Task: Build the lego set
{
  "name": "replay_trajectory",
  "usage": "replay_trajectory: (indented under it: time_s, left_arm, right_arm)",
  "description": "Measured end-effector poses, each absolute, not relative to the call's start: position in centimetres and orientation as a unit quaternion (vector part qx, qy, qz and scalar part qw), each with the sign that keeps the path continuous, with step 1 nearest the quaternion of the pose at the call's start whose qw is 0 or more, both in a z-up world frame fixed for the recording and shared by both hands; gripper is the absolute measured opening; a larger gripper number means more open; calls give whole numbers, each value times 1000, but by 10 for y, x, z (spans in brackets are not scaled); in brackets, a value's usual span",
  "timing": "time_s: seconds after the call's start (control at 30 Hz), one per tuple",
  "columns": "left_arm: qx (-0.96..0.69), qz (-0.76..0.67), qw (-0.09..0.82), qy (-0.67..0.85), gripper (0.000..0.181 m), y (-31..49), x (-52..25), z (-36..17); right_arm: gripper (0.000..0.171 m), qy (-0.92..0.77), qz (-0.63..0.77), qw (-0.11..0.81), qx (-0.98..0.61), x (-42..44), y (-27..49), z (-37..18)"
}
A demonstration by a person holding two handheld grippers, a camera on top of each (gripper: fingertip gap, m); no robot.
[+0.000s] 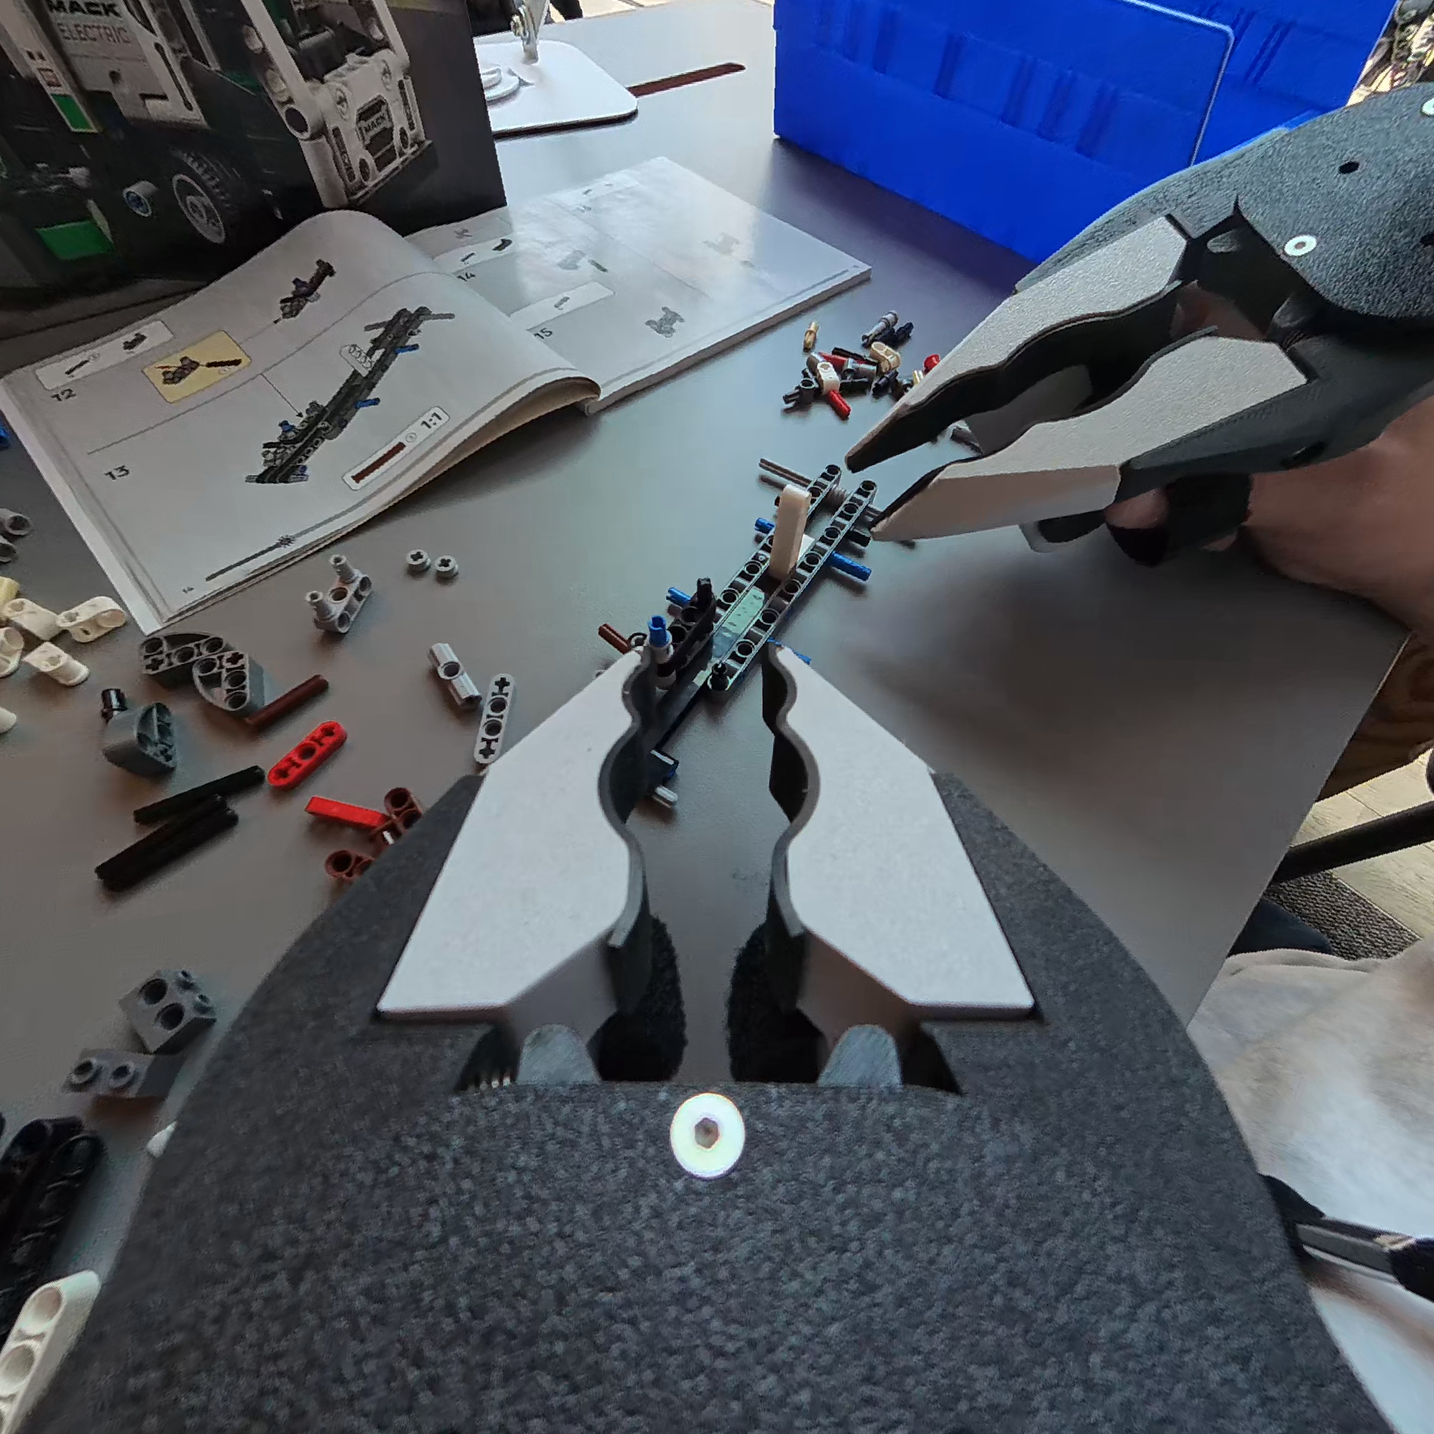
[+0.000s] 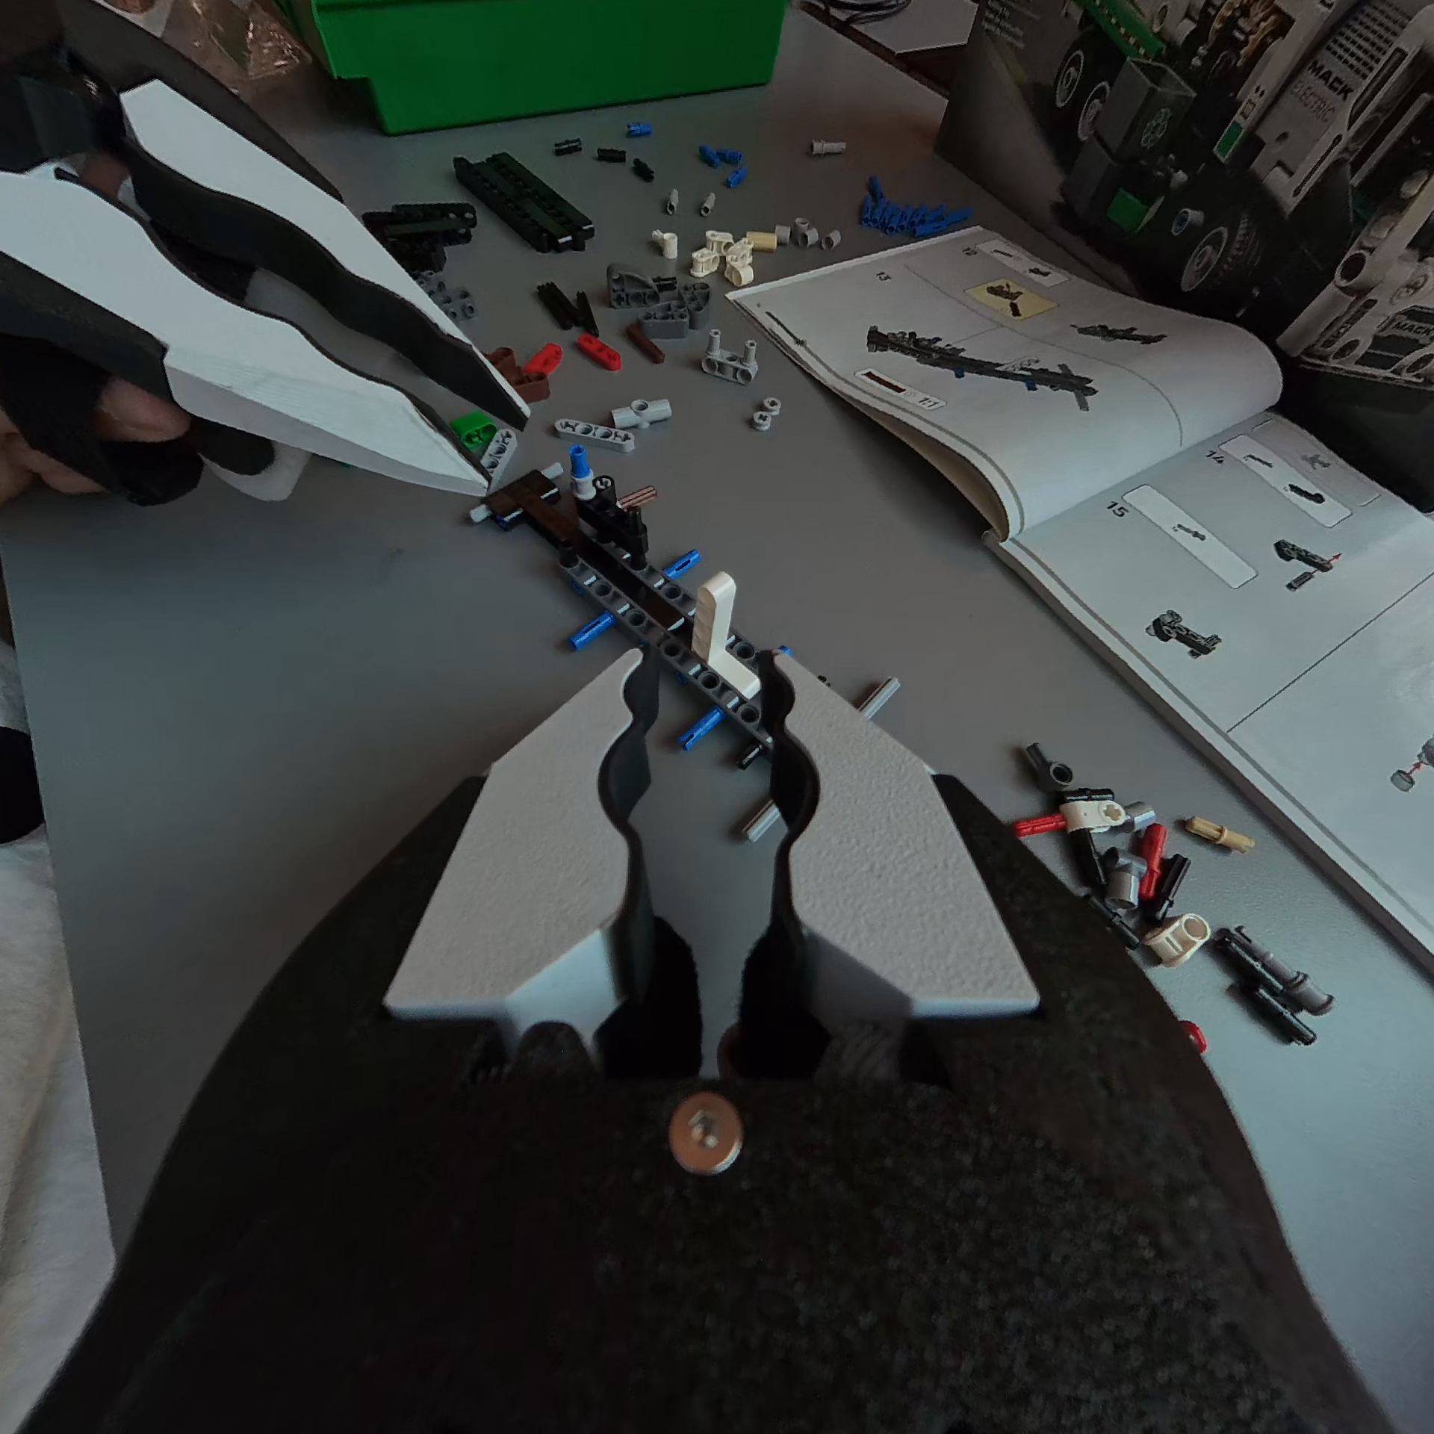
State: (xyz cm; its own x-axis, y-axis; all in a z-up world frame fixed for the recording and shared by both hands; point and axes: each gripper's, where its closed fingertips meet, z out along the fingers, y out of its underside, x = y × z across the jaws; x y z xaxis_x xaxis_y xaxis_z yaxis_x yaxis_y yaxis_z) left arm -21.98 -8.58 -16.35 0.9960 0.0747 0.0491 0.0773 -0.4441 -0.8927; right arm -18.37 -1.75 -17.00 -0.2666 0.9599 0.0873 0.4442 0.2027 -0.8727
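Left wrist view: the left gripper (image 1: 708, 659) is spread wide, its fingers straddling the near end of the chassis (image 1: 764, 601), a long dark beam frame with blue pins lying on the bench (image 1: 1047, 698) toward its right edge. Whether the fingers touch the frame cannot be told. A white beam (image 1: 788, 531) stands upright on the frame. At the far end, the right gripper (image 1: 861, 497) is also released, its tips beside the frame's end. The open manual (image 1: 372, 388) lies toward the bench's far side, the box (image 1: 233, 116) behind it and a blue bin (image 1: 1009, 116) at the far right corner. Loose parts (image 1: 233, 737) are scattered toward the left edge.

Right wrist view: the right gripper (image 2: 708, 659) is parted, its fingers on either side of the chassis (image 2: 659, 613) near the white beam (image 2: 718, 621). The left gripper (image 2: 504, 450) shows open at the opposite end, its lower tip touching the brown end piece (image 2: 524, 497). The manual (image 2: 1086, 434) lies along the bench's (image 2: 271, 659) right side, a green bin (image 2: 543, 54) at the far edge, and a small pile of pins (image 2: 1125, 861) just right of the gripper.
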Motion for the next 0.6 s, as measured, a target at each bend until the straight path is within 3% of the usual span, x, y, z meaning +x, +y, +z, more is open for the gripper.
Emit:
replay_trajectory:
  time_s: [0.6]
  left_arm:
    - [-853, 4, 520, -37, 25, -85, -218, -165]
  right_arm:
    - [22, -701, 378, 338, -501, -184, -18, -171]
